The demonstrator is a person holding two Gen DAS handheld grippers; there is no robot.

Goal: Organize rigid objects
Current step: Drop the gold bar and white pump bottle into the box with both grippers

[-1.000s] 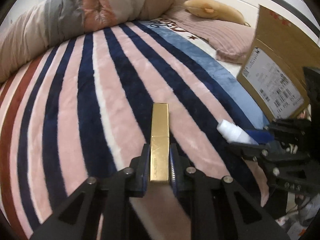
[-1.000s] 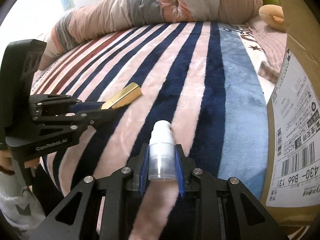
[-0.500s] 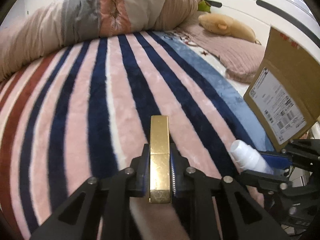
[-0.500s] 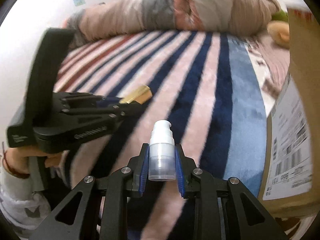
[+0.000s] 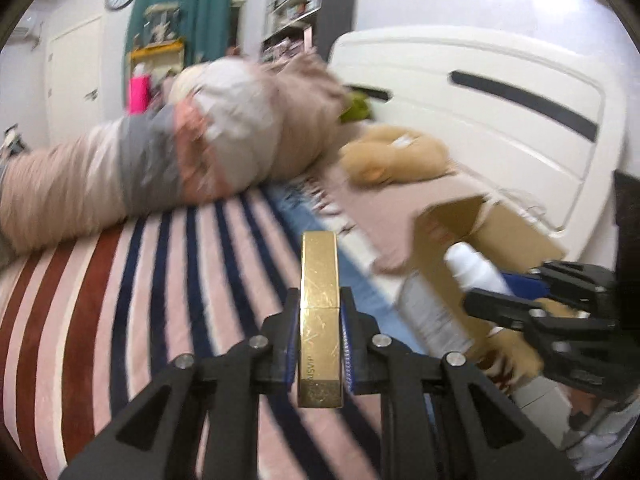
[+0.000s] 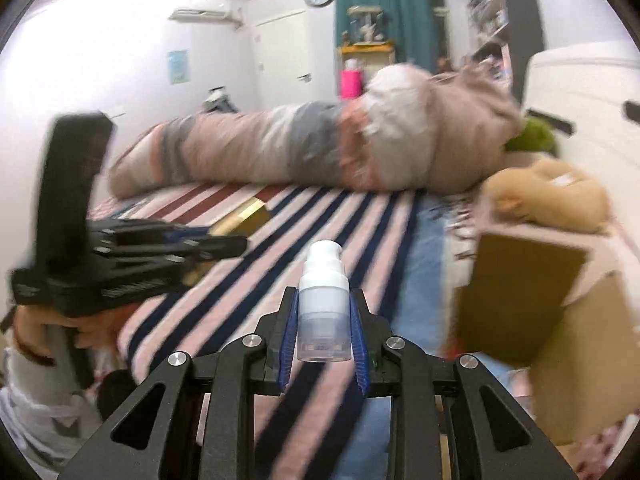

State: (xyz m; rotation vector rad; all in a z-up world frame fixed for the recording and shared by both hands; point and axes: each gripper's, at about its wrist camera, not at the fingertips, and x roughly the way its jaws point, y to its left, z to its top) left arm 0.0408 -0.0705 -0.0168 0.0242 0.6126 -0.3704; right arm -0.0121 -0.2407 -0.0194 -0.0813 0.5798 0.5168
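My left gripper [image 5: 319,336] is shut on a gold rectangular bar [image 5: 320,304], held above the striped bed cover [image 5: 160,280]. My right gripper [image 6: 323,320] is shut on a small white pump bottle [image 6: 324,304], held above the same cover. In the left wrist view the right gripper [image 5: 496,292] shows at the right with the white bottle [image 5: 474,266], in front of an open cardboard box [image 5: 492,236]. In the right wrist view the left gripper [image 6: 224,236] shows at the left with the gold bar [image 6: 246,216]. The cardboard box [image 6: 520,292] stands at the right.
A rolled quilt [image 5: 168,168] lies across the back of the bed. A tan plush toy [image 5: 392,156] rests on a pillow beside the white headboard [image 5: 500,100]. Shelves, a teal curtain [image 6: 376,8] and a door are behind.
Both grippers have risen and tilted upward with their objects still held. The view now takes in the room and the box's open top rather than its labelled side.
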